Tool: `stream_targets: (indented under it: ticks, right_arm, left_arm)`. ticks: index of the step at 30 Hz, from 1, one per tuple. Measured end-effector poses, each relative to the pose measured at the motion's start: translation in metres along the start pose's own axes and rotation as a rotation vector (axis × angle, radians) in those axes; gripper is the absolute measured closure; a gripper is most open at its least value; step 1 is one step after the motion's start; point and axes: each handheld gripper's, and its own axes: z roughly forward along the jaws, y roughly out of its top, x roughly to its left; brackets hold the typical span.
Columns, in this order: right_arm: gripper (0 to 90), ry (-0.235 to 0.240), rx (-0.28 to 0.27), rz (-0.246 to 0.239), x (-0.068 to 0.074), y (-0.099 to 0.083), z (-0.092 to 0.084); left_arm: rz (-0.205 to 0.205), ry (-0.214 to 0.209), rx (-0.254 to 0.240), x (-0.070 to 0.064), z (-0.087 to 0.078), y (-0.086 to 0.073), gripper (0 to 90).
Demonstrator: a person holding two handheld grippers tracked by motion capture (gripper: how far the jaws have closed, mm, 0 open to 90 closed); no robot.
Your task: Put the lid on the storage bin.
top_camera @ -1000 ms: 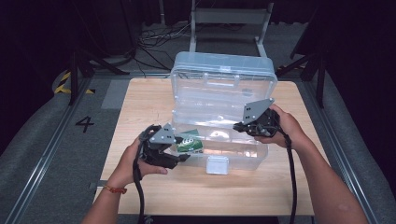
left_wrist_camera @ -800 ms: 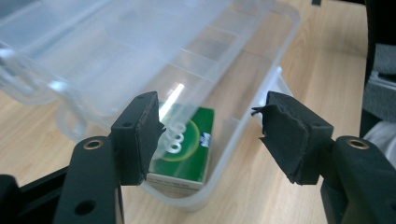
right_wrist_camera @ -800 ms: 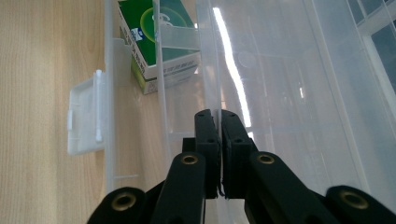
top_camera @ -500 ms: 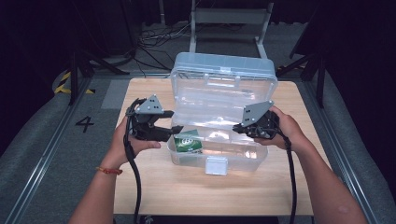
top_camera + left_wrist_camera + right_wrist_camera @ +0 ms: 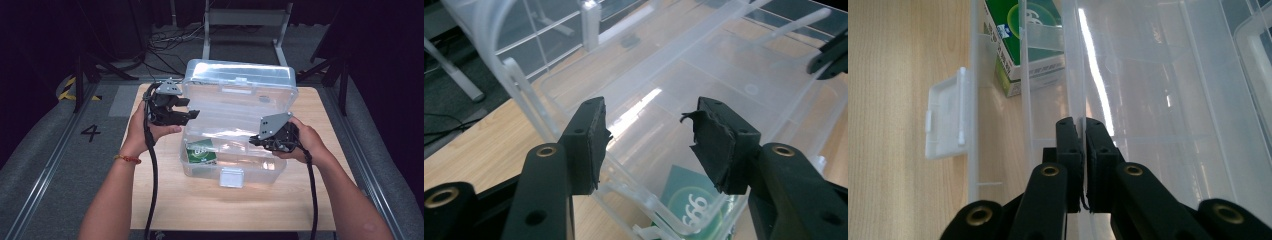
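right gripper (image 5: 1083,125) pinches the clear plastic box's (image 5: 235,172) thin wall.

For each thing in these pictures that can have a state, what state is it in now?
Clear plastic box: open, standing on the table.
Lid: raised upright at the back.
Latch: undone, hanging on the front wall.
Green packet: lying inside the box, at its left end.
Left claw: jaws apart, nothing between them, beside the lid's left edge.
Right claw: shut on the box's thin clear wall.
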Motion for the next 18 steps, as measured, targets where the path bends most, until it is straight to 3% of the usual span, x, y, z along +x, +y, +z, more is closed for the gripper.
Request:
stream_targets:
  ticks: [8,14,18]
  right_arm:
    - [86.3,-0.015,-0.003,-0.005,0.005,-0.001,0.001]
    - [86.0,-0.022,-0.003,-0.013,0.008,-0.002,0.002]
    - [85.7,-0.018,-0.007,-0.01,0.01,-0.003,0.002]
  left_arm:
    - [-0.03,0.031,-0.008,0.009,-0.002,-0.003,64.4]
    - [-0.071,0.065,0.013,0.017,-0.003,-0.006,71.8]
    - [-0.072,0.067,0.016,0.019,-0.004,-0.006,76.7]
